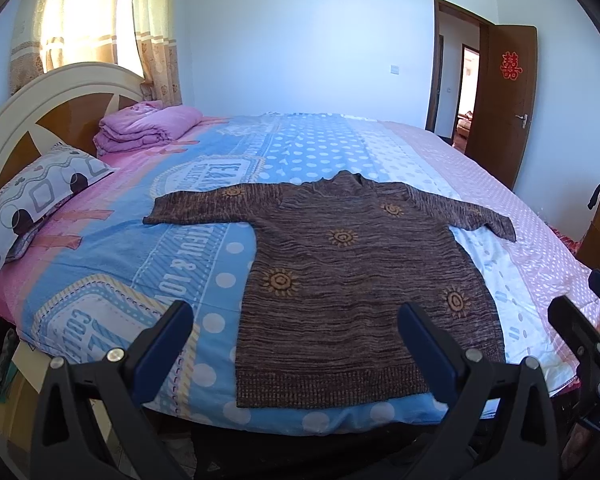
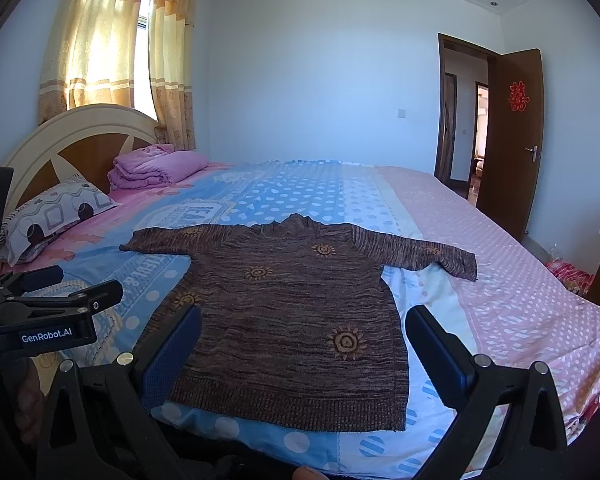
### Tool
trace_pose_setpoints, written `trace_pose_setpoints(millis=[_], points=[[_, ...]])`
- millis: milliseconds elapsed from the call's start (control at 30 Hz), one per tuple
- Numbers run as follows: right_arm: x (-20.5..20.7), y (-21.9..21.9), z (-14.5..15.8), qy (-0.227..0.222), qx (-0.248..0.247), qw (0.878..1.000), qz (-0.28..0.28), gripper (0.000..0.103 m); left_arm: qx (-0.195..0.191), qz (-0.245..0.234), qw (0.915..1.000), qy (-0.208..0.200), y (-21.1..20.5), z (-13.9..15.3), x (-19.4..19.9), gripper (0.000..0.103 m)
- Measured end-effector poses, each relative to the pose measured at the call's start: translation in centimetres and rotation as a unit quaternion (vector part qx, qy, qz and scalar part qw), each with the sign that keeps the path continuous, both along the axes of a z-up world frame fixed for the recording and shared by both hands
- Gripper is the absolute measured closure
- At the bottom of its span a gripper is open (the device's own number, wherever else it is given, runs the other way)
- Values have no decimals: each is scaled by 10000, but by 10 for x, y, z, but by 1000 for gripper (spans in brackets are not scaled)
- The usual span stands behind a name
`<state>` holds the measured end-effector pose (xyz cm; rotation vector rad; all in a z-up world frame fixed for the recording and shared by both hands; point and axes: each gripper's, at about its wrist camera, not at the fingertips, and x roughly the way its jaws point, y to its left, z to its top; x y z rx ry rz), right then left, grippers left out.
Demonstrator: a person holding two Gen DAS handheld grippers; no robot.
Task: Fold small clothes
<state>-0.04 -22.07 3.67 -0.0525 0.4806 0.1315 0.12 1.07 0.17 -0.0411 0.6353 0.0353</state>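
Your brown knitted sweater with orange sun motifs [image 1: 352,264] lies flat, sleeves spread, on the bed's blue-and-pink patterned cover [image 1: 148,256]. Your left gripper [image 1: 296,344] and right gripper [image 2: 304,352] both gape wide, holding nothing, just short of its hem.

Sweater [image 1: 352,276] lies flat on the bed [image 1: 532,248], both sleeves spread out. Lots of bare sheet to its L and R, w/ nothing on it. Pillow [image 1: 40,200] and folded pink blanket [image 1: 148,126] sit far off by the headboard [image 1: 32,96], well apart from the sweater. Left gripper [image 1: 296,344] and right gripper [image 2: 304,348] are both wide open, above the hem at the near edge. Air above the sweater is free.
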Motion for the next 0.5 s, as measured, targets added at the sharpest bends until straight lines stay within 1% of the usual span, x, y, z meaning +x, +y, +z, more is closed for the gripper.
trace_pose_setpoints(millis=[500], points=[[0,3,-3,60,0,10000,24,1,-2,8,10000,37,0,0,1,0]])
